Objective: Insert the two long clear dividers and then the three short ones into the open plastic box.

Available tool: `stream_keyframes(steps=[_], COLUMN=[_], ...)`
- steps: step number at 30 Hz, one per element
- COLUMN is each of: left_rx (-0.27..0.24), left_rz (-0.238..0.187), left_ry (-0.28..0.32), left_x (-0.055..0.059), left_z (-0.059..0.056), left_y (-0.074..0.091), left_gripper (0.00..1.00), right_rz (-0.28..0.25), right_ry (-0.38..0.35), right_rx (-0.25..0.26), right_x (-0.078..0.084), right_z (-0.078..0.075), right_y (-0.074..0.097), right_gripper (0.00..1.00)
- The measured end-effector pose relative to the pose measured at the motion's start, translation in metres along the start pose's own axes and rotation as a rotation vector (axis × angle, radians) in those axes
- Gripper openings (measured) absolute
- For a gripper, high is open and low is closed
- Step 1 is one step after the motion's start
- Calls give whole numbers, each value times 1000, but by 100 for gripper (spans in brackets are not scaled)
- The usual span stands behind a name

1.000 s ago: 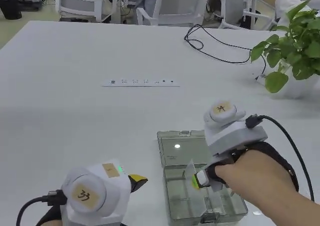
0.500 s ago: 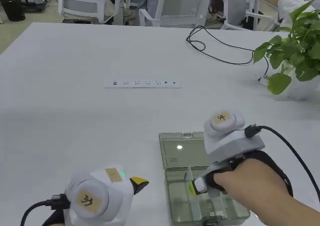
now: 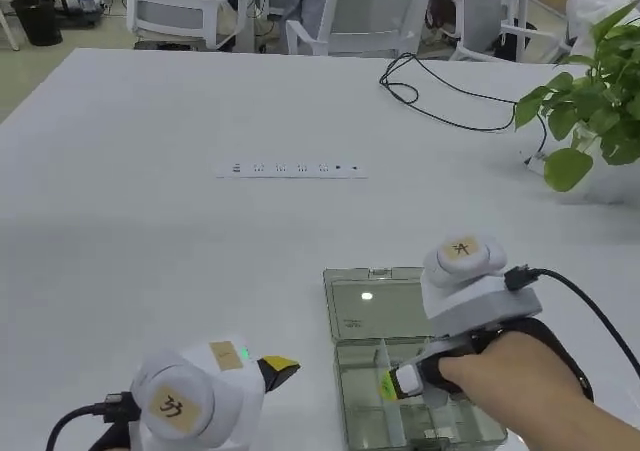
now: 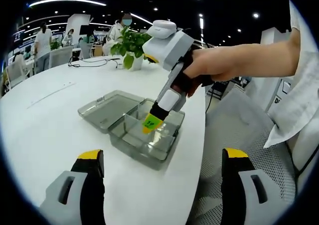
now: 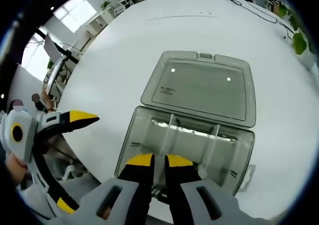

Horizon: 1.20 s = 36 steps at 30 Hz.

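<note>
You are seating a clear divider [image 5: 167, 132] in the open plastic box [image 5: 130, 135] on the tabletop [image 3: 200, 251], your right claw [image 5: 158, 161] pinching nearly shut on its near end while a second divider [image 5: 214, 135] is standing alongside. Your left claw [image 4: 162, 155] is hovering wide open and empty beside the box. Next, I judge, you are needing to press the piece down into its slots, then release.

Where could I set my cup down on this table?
Free: the wide bare stretch between power strip and open box, leftwards too. Crowded: the box, with the right tool gripping a divider, and the cable and plant corner.
</note>
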State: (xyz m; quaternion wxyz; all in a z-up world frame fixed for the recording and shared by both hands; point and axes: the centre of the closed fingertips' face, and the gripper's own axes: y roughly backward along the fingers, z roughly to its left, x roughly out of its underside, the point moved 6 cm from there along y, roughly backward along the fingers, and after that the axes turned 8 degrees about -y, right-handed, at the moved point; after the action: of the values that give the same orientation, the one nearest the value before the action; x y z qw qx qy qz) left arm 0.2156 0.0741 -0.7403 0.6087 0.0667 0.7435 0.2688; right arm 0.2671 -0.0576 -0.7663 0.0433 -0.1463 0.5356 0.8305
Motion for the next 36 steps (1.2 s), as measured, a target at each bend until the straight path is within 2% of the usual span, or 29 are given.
stream_keyframes(steps=[3,6,11,13,16,17,18,19,20,21,22,24,26,27,31,34,35,36], left_rx=[-8,-13,-25,-30,-38,-44,-47,-51,-58,-61,-68,-85,-101,-109,-139,-153,-163,-169], left_rz=[-3,-4,6,7,7,7,7,7,9,10,12,8,11,7,1,9,-1,-4], left_ry=[-6,-12,-24,-26,-25,-28,-27,-26,-27,-27,-24,-21,-18,-12,-8,-5,1,7], left_x=[-1,-1,0,-1,-2,-3,-4,-4,-4,-5,-5,-8,-8,-9,-14,-13,-14,-14], left_z=[2,3,7,8,9,9,9,8,8,9,8,8,9,9,8,8,8,8], left_y=[1,1,2,4,6,8,8,9,10,10,11,12,13,14,16,18,19,19], left_gripper=[100,100,100,100,100,100,100,100,100,100,100,100,100,100,100,100,100,100], right_rz=[-15,-40,-96,-133,-173,-191,-232,-247,-226,-242,-249,-270,-265,-278,-236,-211,-180,-173], right_ry=[-5,-46,-74,-83,-97,-99,-53,-38,-25,17,10,48,51,121,277,374,404,440], right_rx=[-34,-79,-141,-198,-245,-279,-297,-304,-307,-323,-320,-345,-344,-344,-307,-299,-297,-294], right_x=[1,0,-6,-11,-16,-19,-24,-25,-23,-25,-23,-23,-21,-21,-10,-3,1,3], right_z=[-1,-2,-4,-4,-7,-8,-11,-13,-17,-19,-23,-28,-32,-36,-54,-64,-70,-72], right_y=[1,4,18,28,40,46,53,58,64,69,76,87,92,98,110,114,114,114], right_gripper=[11,14,18,19,22,24,26,28,31,32,32,34,38,39,45,51,52,53])
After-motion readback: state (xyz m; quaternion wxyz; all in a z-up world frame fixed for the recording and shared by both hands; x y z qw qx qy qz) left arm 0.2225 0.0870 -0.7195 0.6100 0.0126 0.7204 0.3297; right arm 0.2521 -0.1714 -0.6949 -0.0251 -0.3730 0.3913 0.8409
